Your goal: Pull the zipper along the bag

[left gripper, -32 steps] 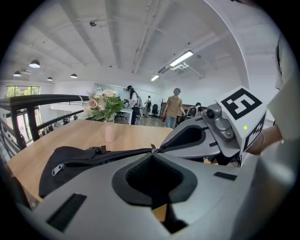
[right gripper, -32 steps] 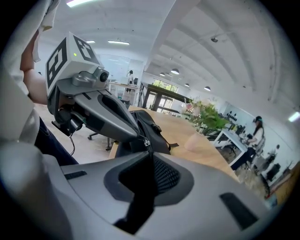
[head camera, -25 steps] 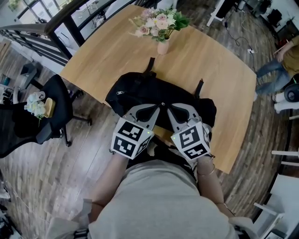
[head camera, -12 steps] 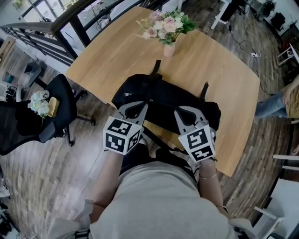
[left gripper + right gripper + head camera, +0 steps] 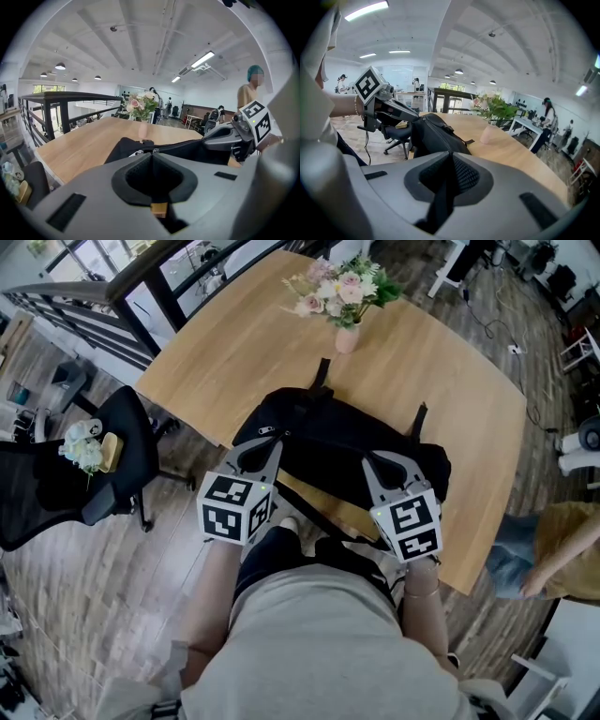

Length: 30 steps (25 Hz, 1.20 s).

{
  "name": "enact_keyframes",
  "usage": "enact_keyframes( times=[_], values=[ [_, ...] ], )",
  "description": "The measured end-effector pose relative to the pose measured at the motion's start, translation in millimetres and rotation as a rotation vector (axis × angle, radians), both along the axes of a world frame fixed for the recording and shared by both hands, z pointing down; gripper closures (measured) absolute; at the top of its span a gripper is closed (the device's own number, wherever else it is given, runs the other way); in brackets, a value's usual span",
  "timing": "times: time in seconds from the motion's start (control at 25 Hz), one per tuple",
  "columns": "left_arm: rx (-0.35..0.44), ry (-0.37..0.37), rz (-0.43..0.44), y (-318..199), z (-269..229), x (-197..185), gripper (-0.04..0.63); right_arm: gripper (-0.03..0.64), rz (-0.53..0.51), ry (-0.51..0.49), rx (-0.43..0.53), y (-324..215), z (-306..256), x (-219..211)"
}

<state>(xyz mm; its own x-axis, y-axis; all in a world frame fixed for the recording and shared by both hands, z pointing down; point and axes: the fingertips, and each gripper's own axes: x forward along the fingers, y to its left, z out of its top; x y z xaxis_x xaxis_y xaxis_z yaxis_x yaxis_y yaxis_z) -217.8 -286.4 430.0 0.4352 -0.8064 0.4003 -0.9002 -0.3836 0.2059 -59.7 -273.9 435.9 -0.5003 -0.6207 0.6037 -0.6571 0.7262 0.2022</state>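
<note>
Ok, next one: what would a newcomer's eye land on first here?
Probably the black bag lying at the near edge of the wooden table, with both grippers on it: left gripper shut on the zipper pull, right gripper clamped on the bag's black fabric. Beyond it, a vase of pink flowers stands farther back on the table.

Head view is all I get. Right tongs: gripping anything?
Observer: Yes. The right gripper view shows the right tongs closed on a black strap that runs down between them.
Operator: And the left?
Observer: The left tongs are fully together, with their tips at the zipper on the bag. I can't tell what they pinch.
</note>
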Motion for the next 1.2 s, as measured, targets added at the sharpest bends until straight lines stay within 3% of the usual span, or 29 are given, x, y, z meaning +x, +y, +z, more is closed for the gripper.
enact_keyframes(
  times=[0.44,0.72,0.92,1.2],
  values=[
    [-0.008,0.001,-0.009,-2.8,7.2,-17.4,0.574,0.578,0.014,-0.030,-0.009,-3.0,7.3,3.6],
    [-0.027,-0.024,-0.037,-7.0,8.4,-24.3,0.574,0.520,0.060,-0.053,-0.002,-6.7,5.2,7.2],
    [-0.004,0.001,-0.036,-8.8,-5.5,-20.6,0.574,0.483,0.089,-0.071,-0.007,-6.7,0.6,9.8],
    [0.022,0.081,0.056,-10.9,-22.7,24.2,0.574,0.485,0.173,-0.248,-0.022,-6.4,-21.6,18.1]
  ],
)
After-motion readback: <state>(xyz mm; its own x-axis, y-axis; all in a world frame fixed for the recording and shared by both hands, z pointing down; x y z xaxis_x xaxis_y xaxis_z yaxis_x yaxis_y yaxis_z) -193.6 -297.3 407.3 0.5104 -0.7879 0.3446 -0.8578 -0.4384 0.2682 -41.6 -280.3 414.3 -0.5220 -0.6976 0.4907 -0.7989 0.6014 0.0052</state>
